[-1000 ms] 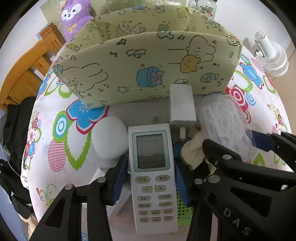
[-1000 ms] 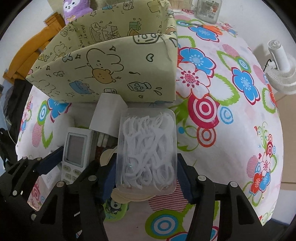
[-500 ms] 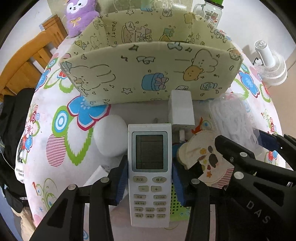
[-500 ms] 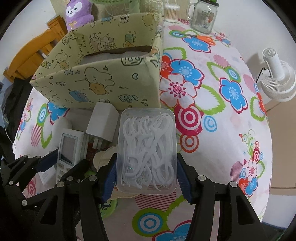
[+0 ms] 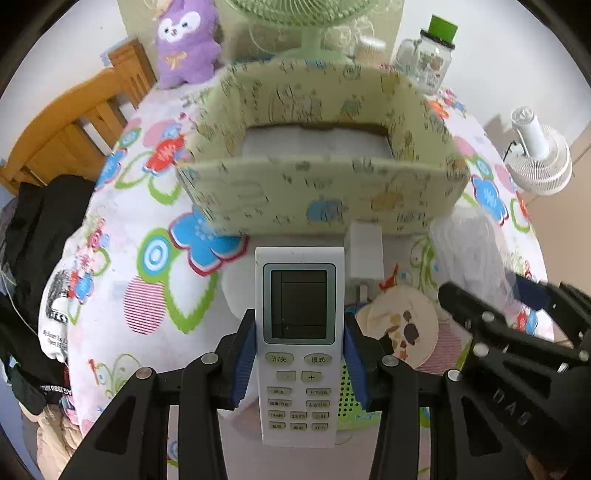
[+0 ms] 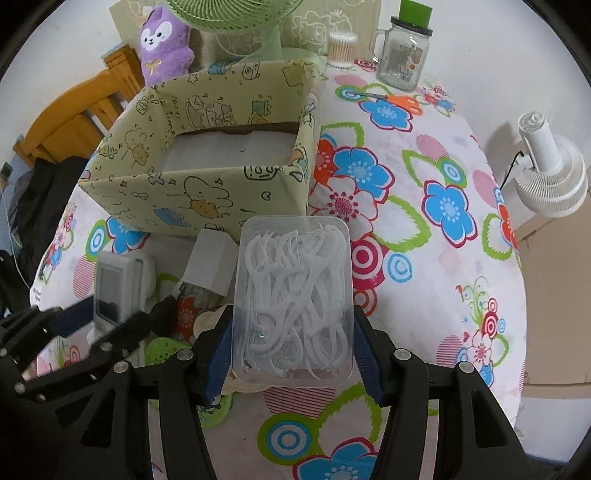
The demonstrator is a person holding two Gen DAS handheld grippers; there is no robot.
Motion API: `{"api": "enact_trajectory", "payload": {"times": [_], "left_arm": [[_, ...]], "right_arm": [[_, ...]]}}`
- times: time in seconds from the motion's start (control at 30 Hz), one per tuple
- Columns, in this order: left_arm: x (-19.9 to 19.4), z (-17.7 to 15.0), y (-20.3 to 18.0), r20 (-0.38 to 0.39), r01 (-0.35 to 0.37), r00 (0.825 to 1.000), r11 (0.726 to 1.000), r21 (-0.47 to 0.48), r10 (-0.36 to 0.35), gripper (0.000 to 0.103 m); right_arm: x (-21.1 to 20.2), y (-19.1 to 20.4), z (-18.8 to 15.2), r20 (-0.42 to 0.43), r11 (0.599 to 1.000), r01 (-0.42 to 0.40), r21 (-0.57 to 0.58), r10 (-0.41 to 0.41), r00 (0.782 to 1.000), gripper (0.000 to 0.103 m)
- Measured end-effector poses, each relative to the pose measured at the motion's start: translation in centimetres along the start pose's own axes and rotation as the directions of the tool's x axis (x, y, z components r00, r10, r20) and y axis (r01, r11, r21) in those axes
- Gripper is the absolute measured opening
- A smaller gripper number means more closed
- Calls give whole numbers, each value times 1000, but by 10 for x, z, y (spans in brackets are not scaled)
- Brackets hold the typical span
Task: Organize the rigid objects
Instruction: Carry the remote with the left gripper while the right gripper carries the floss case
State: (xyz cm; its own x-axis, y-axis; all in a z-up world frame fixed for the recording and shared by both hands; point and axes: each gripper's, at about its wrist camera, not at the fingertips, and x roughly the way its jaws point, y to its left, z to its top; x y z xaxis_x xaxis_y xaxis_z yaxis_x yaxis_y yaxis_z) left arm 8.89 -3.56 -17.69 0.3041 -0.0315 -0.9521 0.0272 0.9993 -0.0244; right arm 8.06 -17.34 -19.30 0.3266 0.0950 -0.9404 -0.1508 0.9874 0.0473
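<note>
My left gripper (image 5: 299, 356) is shut on a white remote control (image 5: 300, 332), held above the flowered tablecloth, its screen facing up. Clamped in my right gripper (image 6: 291, 354) is a clear plastic box of white floss picks (image 6: 293, 299), also lifted off the table. Just beyond both stands a pale yellow cartoon-print storage box (image 5: 321, 192) (image 6: 207, 173), open at the top with only a white bottom showing. On the cloth below lie a white charger block (image 5: 364, 254) (image 6: 208, 264), a round beige patterned disc (image 5: 400, 325) and a green perforated item (image 5: 349, 402).
At the back stand a purple plush toy (image 6: 164, 44), a green table fan (image 6: 236, 14), a cotton swab tub (image 6: 341, 50) and a green-lidded glass jar (image 6: 400, 55). Orange scissors (image 6: 402, 101) lie nearby. A white floor fan (image 6: 550, 173) is right; a wooden chair (image 5: 74, 125) and dark clothing left.
Both grippers have risen with the remote control and the floss pick box in them, so the inside of the yellow box now shows. The grips are unchanged.
</note>
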Motion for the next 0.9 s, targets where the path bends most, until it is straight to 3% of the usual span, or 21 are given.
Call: {"api": "enact_trajectory", "payload": {"times": [0.9], "left_arm": [[-79,21,-13,116,-42,992,998,-37,46,45]], "right_arm": [[-65,-3,33,100,999,-46,-18,47,994,61]]}}
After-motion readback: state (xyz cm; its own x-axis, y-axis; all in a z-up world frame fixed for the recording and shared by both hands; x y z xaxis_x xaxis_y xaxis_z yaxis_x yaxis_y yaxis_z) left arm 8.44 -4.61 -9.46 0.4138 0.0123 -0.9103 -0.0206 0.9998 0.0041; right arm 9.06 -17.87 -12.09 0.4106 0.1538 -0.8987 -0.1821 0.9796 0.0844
